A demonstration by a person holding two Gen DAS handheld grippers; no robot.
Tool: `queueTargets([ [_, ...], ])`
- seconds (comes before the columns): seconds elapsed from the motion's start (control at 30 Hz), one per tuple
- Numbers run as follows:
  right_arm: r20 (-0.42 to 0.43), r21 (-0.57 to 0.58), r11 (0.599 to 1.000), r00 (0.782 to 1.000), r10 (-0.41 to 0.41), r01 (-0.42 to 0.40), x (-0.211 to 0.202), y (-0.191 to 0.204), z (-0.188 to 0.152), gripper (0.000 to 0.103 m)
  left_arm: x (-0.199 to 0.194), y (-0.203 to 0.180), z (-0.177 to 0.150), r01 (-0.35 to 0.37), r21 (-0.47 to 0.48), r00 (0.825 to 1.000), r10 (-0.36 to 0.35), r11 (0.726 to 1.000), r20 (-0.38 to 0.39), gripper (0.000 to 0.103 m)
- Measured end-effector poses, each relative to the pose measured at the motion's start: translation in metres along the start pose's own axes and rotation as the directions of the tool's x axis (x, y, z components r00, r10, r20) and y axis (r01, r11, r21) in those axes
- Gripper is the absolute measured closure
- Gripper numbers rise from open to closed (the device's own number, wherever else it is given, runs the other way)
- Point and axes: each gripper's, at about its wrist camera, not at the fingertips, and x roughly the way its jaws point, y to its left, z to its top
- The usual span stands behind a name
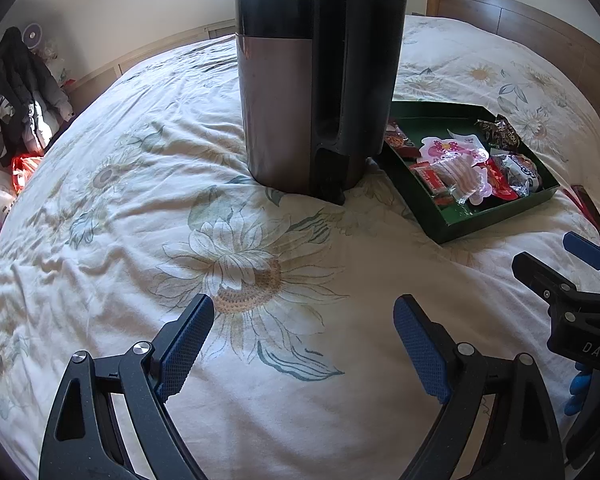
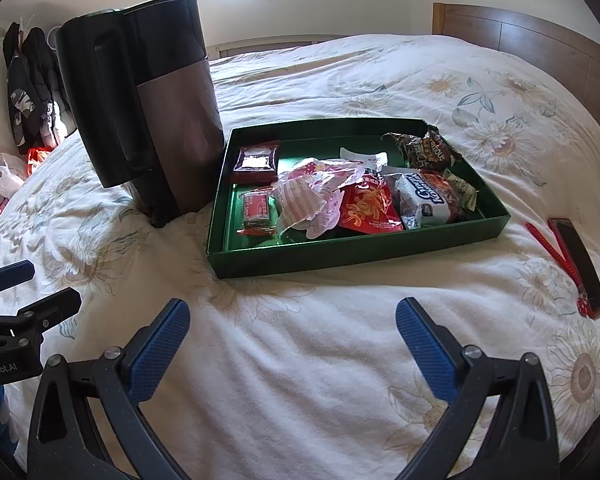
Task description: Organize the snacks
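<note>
A shallow green tray (image 2: 340, 258) lies on the bed and holds several snack packets: a red packet (image 2: 370, 208), a pink-and-white bag (image 2: 312, 192), a white-and-blue biscuit packet (image 2: 424, 200), a dark brown packet (image 2: 424, 150), a dark red packet (image 2: 256, 160) and a small red bar (image 2: 258, 210). My right gripper (image 2: 292, 320) is open and empty over bare bedspread, short of the tray's near wall. My left gripper (image 1: 304, 320) is open too, with nothing between its blue pads, in front of the kettle. In the left wrist view the tray (image 1: 460, 222) sits right of centre.
A tall black and brown kettle (image 2: 160, 120) stands on the bed, close against the tray's left side. A phone (image 2: 580, 264) and a red strap (image 2: 556, 256) lie right of the tray. Dark jackets (image 1: 16, 96) hang at far left above bags on the floor. The wooden headboard (image 2: 520, 36) is behind.
</note>
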Motion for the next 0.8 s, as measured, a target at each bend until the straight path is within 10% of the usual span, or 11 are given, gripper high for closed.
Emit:
queueTargets([
  [0.8, 0.008, -0.008, 1.000, 1.000, -0.016, 0.016, -0.0028, -0.0026, 0.0098, 0.000, 0.0002, 0.0015, -0.0001, -0.003, 0.005, 1.000, 0.003, 1.000, -0.003, 0.015],
])
